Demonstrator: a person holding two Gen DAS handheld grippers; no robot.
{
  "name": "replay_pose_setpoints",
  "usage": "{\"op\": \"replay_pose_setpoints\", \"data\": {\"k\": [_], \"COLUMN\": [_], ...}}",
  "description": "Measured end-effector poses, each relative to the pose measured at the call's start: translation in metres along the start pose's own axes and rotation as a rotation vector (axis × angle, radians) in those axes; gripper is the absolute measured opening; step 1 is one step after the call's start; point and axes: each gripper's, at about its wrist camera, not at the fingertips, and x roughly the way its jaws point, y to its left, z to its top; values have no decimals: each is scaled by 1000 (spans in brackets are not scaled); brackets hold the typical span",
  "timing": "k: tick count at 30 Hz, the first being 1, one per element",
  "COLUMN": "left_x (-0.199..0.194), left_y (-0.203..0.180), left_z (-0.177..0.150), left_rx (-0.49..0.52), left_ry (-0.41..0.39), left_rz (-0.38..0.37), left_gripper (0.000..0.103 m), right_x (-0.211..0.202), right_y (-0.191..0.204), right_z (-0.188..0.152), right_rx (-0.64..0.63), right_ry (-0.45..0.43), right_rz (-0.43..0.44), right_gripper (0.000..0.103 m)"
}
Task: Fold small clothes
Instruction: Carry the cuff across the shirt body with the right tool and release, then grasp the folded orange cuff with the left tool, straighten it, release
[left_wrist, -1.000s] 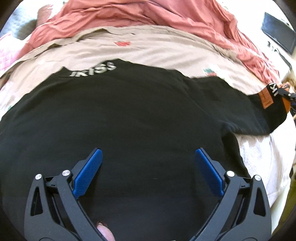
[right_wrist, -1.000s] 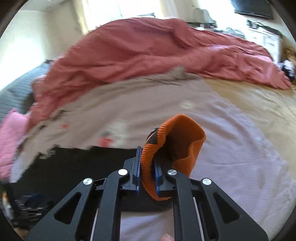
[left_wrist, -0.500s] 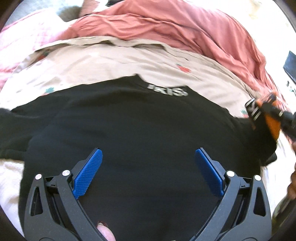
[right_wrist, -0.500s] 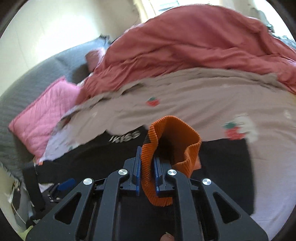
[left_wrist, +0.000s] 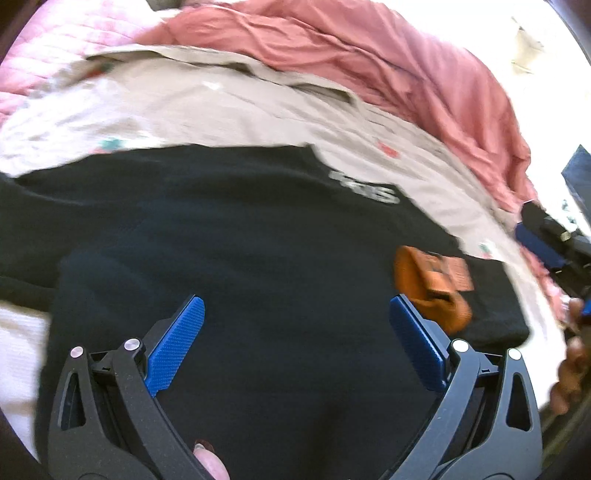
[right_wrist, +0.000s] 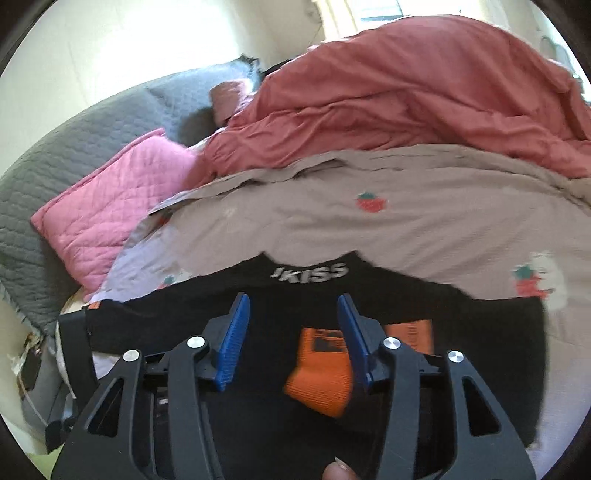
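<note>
A black sweatshirt (left_wrist: 280, 266) lies spread flat on my bed, on a beige sheet (left_wrist: 229, 107) printed with strawberries; white lettering (right_wrist: 310, 275) marks its neckline on the side away from me. One sleeve is folded inward across the body, so that its orange ribbed cuff (right_wrist: 321, 384) and an orange patch (right_wrist: 410, 336) just beside it rest on the black fabric. My left gripper (left_wrist: 295, 328) hangs over the lower body of the garment with its blue pads (left_wrist: 173, 347) set wide apart and nothing between them. My right gripper (right_wrist: 293, 332) is likewise spread, gripping nothing; the cuff lies under it, partly hidden behind the right-hand finger. In the left wrist view the cuff (left_wrist: 432, 291) sits close beside the tip of that gripper's right finger, though whether they touch I cannot tell, and my right gripper shows blurred at the frame's right edge. A rumpled salmon duvet (right_wrist: 406, 96) is heaped beyond the sheet, and a quilted pink pillow (right_wrist: 107, 206) leans against a grey headboard (right_wrist: 74, 133).
</note>
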Motion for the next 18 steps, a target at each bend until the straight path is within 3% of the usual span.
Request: {"op": "replay_pose_setpoints", "data": {"k": [4,7,9,11,13,14,18], "left_x": [18,41,55,66,70,69,38], "left_y": [-40,-64,-70,-75,-75,-74,-65], "left_z": [3,6,7,7,9,13,30], "left_rx": [5,-34,-53,-61,-63,-58,-29], "left_ry": [103,181,199,210,200,189,73], "left_rz": [-155,-207,-187,-162,-146,-142,-147], "left_gripper": [93,87,73,36,7,1,1], "right_x": [-15,-32,-43,-51,-59,-62,-70], "right_y": [-21,-42,-52,-62,-70,-73,-86], "right_z": [-15,-30,-37,-42,-45,-47,-52], "right_rx": [28,92,133,163,182,189,218], "right_ry": [-12,-27,-46,-54,-66,-72,-82], "right_rz": [-68,-89,-95,-97,-112,-118,-140], "right_gripper": [50,51,54,54,54,54,54]}}
